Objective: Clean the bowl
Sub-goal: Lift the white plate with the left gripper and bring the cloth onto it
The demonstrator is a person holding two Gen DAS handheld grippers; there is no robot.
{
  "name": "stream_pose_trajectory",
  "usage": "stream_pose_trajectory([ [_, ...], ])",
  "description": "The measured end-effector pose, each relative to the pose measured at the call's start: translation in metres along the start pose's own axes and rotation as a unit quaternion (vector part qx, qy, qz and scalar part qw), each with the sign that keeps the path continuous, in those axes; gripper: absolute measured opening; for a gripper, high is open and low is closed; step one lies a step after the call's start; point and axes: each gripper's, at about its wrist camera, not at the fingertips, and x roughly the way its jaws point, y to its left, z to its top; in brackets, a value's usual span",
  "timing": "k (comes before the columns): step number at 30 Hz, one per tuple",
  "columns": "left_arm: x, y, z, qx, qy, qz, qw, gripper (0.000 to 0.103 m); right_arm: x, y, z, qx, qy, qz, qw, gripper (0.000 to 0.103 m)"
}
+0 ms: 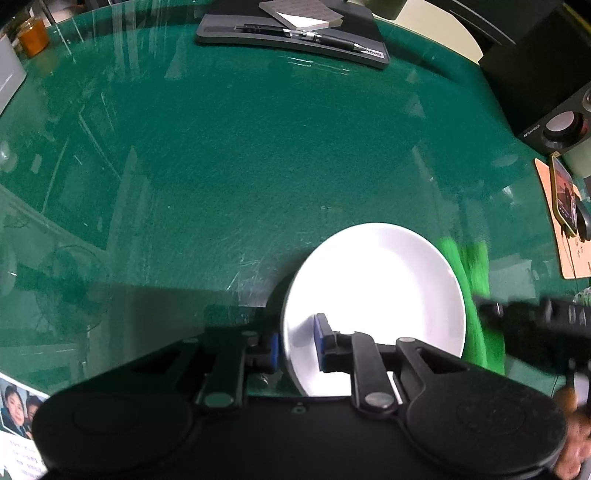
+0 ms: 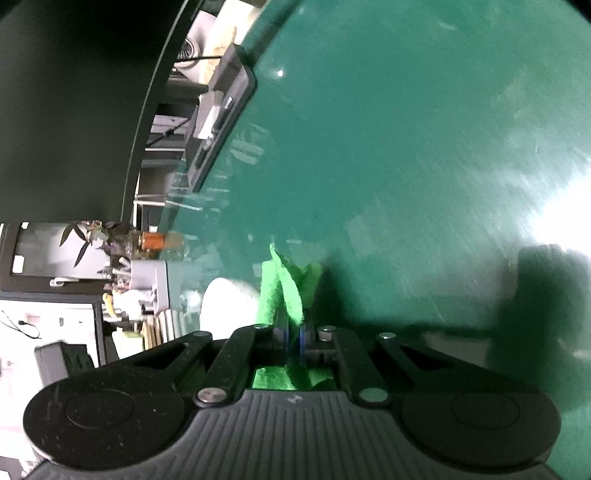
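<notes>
White bowl (image 1: 373, 295) sits on the green glass-topped table (image 1: 221, 166), near edge, left gripper (image 1: 297, 345) pinching its rim: one blue pad (image 1: 320, 341) inside, the other outside. Left wrist view also shows the green cloth (image 1: 476, 295) just right of the bowl, blurred, with the right gripper (image 1: 532, 314) beside it. Right wrist view alone shows that gripper (image 2: 293, 341) pressed together on the cloth (image 2: 286, 291); the bowl (image 2: 227, 306) is only a pale blur at its left. Monitor base (image 1: 291, 35) at far edge.
</notes>
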Motion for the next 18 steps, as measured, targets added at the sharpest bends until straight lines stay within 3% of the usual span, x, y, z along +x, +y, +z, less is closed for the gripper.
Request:
stream_pose_trajectory([
  [4,0.001,0.000,0.000,-0.002,-0.001,-0.003,1.0000,0.018,0.009,0.007,0.010,-0.016,-0.005,0.003,1.000,0.005],
  [12,0.005,0.001,0.003,0.002,-0.003,-0.003,1.0000,0.019,-0.007,-0.010,-0.010,0.001,0.018,-0.007,1.000,0.005],
  [18,0.007,0.000,0.004,0.005,-0.004,-0.001,1.0000,0.019,0.010,0.001,0.008,-0.003,0.001,-0.005,1.000,0.005],
])
